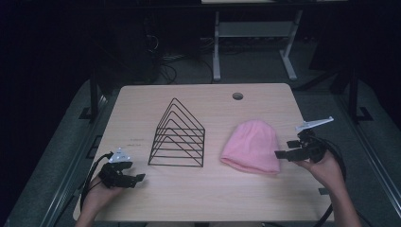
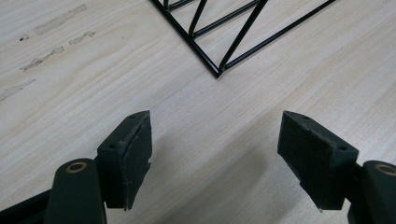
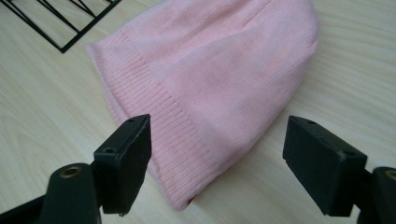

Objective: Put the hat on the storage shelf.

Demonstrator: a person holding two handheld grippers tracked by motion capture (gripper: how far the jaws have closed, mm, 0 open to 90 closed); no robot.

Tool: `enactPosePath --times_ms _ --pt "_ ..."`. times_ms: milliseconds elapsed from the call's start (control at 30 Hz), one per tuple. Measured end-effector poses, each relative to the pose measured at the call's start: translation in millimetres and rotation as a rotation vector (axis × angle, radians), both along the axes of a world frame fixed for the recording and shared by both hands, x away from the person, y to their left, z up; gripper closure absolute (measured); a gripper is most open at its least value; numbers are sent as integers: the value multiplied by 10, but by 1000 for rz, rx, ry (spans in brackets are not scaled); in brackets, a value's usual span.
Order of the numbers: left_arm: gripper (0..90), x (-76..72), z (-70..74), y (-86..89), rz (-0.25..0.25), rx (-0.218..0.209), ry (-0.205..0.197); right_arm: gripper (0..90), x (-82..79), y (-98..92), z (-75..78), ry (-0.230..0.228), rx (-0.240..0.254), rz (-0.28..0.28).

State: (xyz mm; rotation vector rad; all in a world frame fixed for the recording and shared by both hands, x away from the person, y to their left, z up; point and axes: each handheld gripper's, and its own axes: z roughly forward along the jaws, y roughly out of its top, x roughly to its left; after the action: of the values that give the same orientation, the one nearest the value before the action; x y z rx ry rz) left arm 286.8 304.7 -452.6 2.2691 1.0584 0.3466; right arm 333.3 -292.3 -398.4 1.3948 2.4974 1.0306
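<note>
- On the pale wood tabletop point(image 1: 198, 189) a black wire rack point(image 1: 178, 136) stands left of centre; a pink knit beanie point(image 1: 252, 146) lies flat to its right, apart from it, ribbed cuff toward the person
- Left tool point(image 1: 134, 179) hovers low near the front left corner, jaws spread wide over bare wood; in the left gripper view the rack's corner point(image 2: 217, 70) sits just ahead, nothing between the pads point(image 2: 133, 154)
- Right tool point(image 1: 286, 154) sits just beside the beanie's right edge, jaws apart too; in the right gripper view the beanie point(image 3: 210, 79) lies ahead, its cuff edge reaching between the pads point(image 3: 130, 158), ungripped
</note>
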Motion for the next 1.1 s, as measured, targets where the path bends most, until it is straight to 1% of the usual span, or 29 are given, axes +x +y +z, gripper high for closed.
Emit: enactPosePath --times_ms 33,100,133,167,200,267,367,633,667,700,733,767,867,933,1033,1100 --pt "263 1 0 1 0 -1 0 231 33 4 6 9 -5 -1" --pt "263 3 0 4 0 -1 1 232 93 3 8 8 -5 7" --pt "263 3 1 6 2 -2 3 232 134 11 10 16 -7 4" --pt "263 3 1 6 2 -2 3 232 134 11 10 16 -7 4" --pt "263 8 6 13 -3 3 3 232 198 19 14 26 -8 4" --pt "263 11 6 14 -3 3 3 232 260 37 19 23 -14 12" --pt "263 18 3 16 -4 1 4 232 361 61 24 34 -23 15" --pt "263 20 -8 12 -4 -1 10 231 640 92 50 50 -25 17" --pt "263 20 -6 18 -3 -3 7 232 665 98 52 58 -27 15" --pt "263 14 -8 19 7 -14 6 232 711 107 52 64 -29 17" --pt "263 14 -8 19 7 -14 6 232 748 114 52 70 -29 15" --pt "263 15 -4 42 1 -9 4 232 788 121 49 75 -30 12" --pt "263 9 -9 54 15 -21 6 232 917 140 24 90 -38 13" --pt "263 11 -11 66 15 -21 8 232 999 149 -2 92 -39 9" --pt "262 15 -16 70 18 -26 11 232 1103 160 -50 113 -40 -10" --pt "263 16 -21 64 18 -29 12 233 1167 169 -84 122 -45 -7"
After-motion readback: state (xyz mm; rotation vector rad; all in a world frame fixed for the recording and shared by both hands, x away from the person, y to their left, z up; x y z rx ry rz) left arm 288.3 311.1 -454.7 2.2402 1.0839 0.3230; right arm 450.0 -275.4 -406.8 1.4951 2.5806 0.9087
